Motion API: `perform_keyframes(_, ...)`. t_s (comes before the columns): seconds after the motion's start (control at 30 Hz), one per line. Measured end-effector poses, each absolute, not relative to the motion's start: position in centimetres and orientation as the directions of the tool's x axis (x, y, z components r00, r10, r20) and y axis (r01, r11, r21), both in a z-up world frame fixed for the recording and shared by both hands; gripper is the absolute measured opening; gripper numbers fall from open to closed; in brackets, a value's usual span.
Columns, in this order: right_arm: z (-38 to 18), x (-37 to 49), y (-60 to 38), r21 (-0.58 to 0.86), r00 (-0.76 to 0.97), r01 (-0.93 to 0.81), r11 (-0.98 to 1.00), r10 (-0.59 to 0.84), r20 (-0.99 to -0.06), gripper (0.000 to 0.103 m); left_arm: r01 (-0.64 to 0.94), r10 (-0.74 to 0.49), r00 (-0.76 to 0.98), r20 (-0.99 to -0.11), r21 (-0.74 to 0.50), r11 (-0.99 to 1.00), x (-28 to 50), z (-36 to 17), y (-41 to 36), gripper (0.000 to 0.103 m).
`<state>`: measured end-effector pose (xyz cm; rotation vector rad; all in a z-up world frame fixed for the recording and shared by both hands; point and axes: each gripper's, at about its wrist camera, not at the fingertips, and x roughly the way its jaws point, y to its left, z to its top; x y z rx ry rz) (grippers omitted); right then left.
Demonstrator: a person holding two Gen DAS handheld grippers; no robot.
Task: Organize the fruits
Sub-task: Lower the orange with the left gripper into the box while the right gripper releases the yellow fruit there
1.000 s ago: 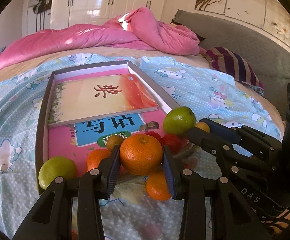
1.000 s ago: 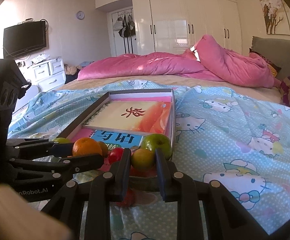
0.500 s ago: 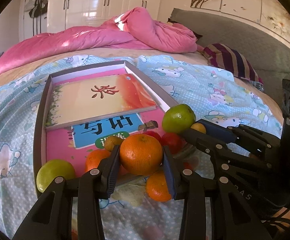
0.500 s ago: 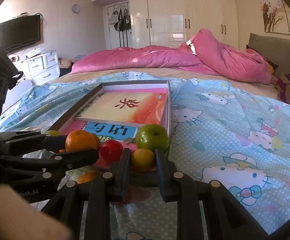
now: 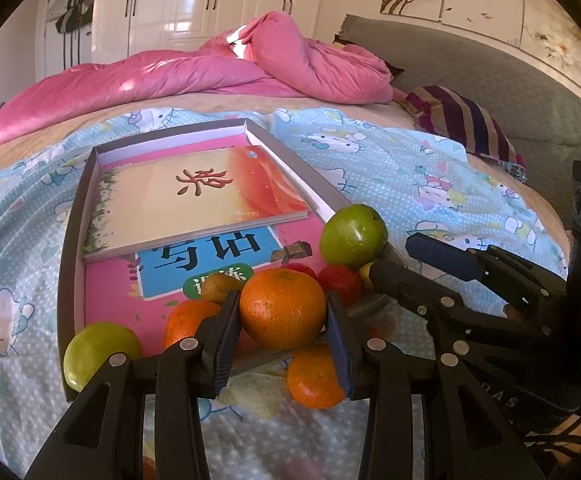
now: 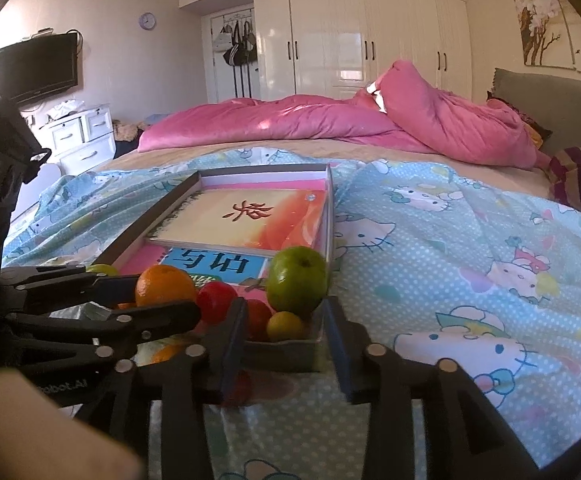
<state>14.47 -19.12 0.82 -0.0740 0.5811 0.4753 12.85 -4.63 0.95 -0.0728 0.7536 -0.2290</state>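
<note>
1. Orange, round and glossy, a large mandarin (image 5: 283, 309) sits pinched in the left gripper (image 5: 283, 354), above the grey shallow cardboard tray (image 5: 73, 216)'s near edge.
2. Spread and empty, the right gripper (image 6: 284, 354) hovers just short of the small yellow citrus fruit (image 6: 285, 325).
3. Judging by a smaller orange mandarin (image 5: 315, 376) lying on the blue dotted bedsheet (image 5: 402, 168), sorting seems partly done.
4. Farther on, a big green apple (image 5: 352, 234) rests at the tray's corner.

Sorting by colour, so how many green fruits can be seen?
2. One round green fruit sits at the shallow grey box's near right corner, another at its near left corner. Others may be hidden.
</note>
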Motion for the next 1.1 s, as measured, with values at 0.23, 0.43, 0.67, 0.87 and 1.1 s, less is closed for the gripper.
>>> perform_keyframes(0.23,0.9,14.7,-19.6,0.077,0.736,-0.433,0.898,0.401,-0.545,0.048,0.176,-0.236,0.703,-0.671,-0.157,0.972,12.9,1.0,-4.4,0.045)
perform_keyframes(0.43,0.9,14.6,-19.8,0.080,0.737,-0.427,0.901,0.398,-0.546,0.049,0.188,-0.250,0.698,-0.671,-0.166,0.968,12.8,1.1,-4.4,0.054)
perform_keyframes(0.67,1.0,14.4,-20.1,0.084,0.741,-0.422,0.903,0.397,-0.541,0.050,0.181,-0.260,0.701,-0.664,-0.187,0.966,12.5,1.5,-4.0,0.056)
perform_keyframes(0.87,1.2,14.0,-20.2,0.083,0.748,-0.424,0.902,0.400,-0.530,0.057,0.163,-0.264,0.750,-0.607,-0.218,0.962,11.4,2.9,-2.3,0.061)
perform_keyframes(1.1,1.6,13.1,-20.4,0.099,0.739,-0.443,0.891,0.425,-0.522,0.062,0.136,-0.243,0.760,-0.602,-0.218,0.966,9.9,3.2,-0.3,0.067)
